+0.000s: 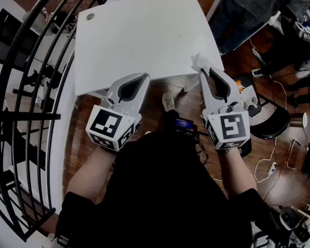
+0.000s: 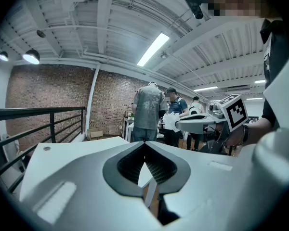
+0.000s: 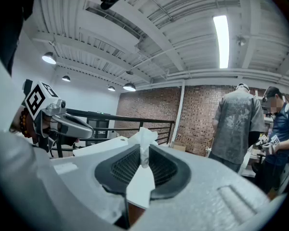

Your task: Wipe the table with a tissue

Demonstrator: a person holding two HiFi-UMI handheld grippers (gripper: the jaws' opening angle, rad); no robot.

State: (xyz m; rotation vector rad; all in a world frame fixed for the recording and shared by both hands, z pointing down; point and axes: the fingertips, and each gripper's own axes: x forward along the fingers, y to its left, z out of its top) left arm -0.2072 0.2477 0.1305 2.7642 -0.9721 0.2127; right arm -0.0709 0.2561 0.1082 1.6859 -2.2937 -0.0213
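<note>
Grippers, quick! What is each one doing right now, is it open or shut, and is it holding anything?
Left gripper: shut, nothing between its jaws.
Right gripper: shut on the tissue.

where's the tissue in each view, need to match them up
Head view: tissue at the right gripper's tip, at the table's near edge, right side.
Left gripper view: tissue right of centre, a small white wad on the right gripper's tip.
Right gripper view: tissue at centre, pinched between the jaws.
Shared landmark: the white table.
</note>
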